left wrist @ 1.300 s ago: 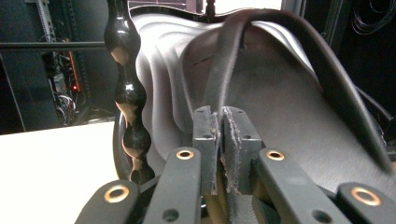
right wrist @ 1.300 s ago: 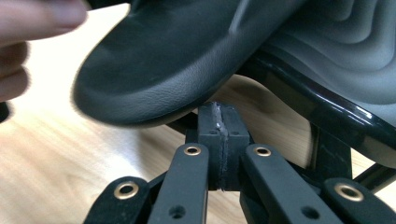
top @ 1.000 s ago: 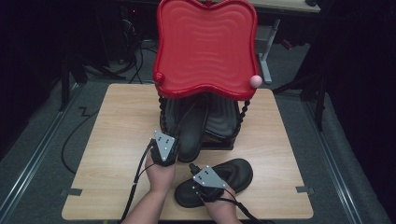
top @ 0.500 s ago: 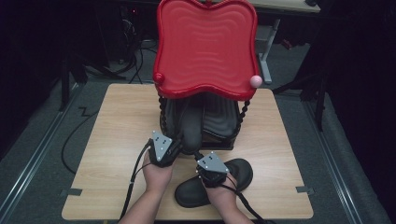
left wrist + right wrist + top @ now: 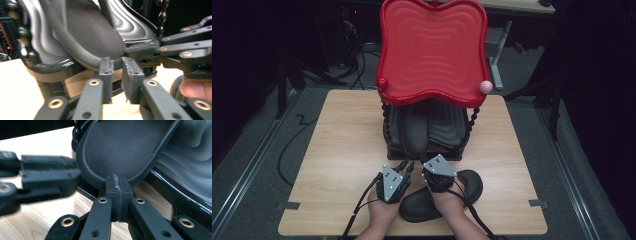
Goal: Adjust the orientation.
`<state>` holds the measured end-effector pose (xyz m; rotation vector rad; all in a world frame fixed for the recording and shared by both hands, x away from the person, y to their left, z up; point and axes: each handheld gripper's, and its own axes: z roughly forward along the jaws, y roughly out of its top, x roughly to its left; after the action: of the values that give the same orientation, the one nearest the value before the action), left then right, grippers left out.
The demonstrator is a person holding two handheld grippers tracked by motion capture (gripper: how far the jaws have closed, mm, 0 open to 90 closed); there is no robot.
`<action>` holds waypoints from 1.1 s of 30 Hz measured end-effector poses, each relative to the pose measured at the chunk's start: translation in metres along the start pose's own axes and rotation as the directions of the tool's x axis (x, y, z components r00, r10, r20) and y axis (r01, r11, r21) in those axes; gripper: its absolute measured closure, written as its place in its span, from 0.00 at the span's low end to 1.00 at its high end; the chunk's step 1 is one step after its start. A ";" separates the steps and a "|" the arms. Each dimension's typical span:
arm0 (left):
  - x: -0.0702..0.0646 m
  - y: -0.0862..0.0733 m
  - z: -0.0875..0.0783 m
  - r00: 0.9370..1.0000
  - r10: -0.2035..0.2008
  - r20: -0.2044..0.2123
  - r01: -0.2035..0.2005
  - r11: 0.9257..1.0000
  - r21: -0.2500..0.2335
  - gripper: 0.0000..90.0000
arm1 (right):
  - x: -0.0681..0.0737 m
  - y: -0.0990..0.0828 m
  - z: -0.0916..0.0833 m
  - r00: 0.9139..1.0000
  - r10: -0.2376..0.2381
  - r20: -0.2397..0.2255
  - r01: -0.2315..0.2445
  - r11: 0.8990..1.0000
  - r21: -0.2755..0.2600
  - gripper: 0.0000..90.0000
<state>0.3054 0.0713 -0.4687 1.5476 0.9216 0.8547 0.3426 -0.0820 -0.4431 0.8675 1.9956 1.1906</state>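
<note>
resting just beyond shut fingers (image 5: 117,185), slipper (image 5: 125,147)

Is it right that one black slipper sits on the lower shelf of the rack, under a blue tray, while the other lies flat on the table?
Not quite: the tray is red, not blue, as the high view shows. The rest holds: one black slipper sits on the rack's lower shelf under it, and the other slipper lies flat on the table.

The red tray (image 5: 432,50) hides the far end of the slipper (image 5: 412,132) lying on the black shelf (image 5: 447,125) beyond both tongs. Just behind the right tongs (image 5: 426,164), a hand (image 5: 447,202) covers the middle of the second slipper (image 5: 467,182).
</note>
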 end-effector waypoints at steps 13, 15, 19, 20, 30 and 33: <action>-0.001 0.000 0.021 0.999 0.014 -0.033 -0.013 1.000 0.024 1.00 | -0.012 0.004 -0.001 1.000 0.027 0.010 -0.027 0.999 -0.036 0.99; -0.001 0.002 0.023 0.999 0.007 -0.035 -0.006 1.000 0.024 1.00 | -0.014 0.004 -0.002 0.999 0.039 0.011 -0.039 0.998 -0.041 0.99; -0.001 0.004 0.027 0.999 0.004 -0.033 -0.003 1.000 0.026 1.00 | -0.022 0.007 -0.006 0.998 0.057 0.023 -0.055 0.996 -0.065 0.97; -0.002 0.004 0.027 0.999 0.006 -0.033 -0.005 1.000 0.026 1.00 | -0.027 0.009 -0.005 0.997 0.074 0.029 -0.072 0.995 -0.072 0.96; -0.003 0.005 0.030 0.999 0.010 -0.032 -0.009 1.000 0.025 1.00 | -0.057 0.044 0.030 0.983 0.177 0.058 -0.168 0.977 -0.127 0.84; -0.002 0.006 0.031 0.999 0.016 -0.033 -0.015 1.000 0.024 1.00 | -0.060 0.050 0.043 0.979 0.197 0.060 -0.191 0.977 -0.096 0.90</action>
<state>0.3330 0.0556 -0.4677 1.5673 0.9477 0.8854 0.4215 -0.0909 -0.4024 1.0629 1.8202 1.3289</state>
